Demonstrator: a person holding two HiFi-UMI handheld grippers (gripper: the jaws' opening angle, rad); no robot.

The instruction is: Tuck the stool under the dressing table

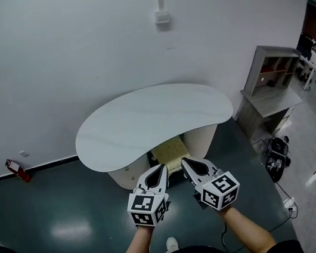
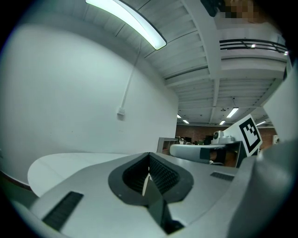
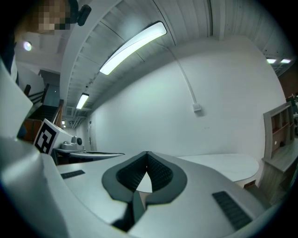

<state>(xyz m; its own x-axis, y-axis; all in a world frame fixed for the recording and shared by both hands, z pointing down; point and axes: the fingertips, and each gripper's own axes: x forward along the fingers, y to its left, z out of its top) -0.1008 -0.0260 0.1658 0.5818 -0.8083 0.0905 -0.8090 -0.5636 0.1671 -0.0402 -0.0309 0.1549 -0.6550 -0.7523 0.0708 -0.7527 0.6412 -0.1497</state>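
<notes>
Jaws of the left gripper (image 1: 162,168) are seen closed tip to tip, with nothing held between them. Those of the right gripper (image 1: 184,162) are likewise pressed together and empty. Both grippers are held side by side just in front of the dressing table (image 1: 151,121). The stool (image 1: 170,150) is largely covered by the white tabletop, only part of its yellowish seat being shown in the recess.

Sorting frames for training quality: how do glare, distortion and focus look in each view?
Head view: wide-angle bowing, soft light reflections on the floor, dressing table evenly lit. Left gripper view: fisheye with dark corners, bright strip light overhead. Right gripper view: the same.
</notes>
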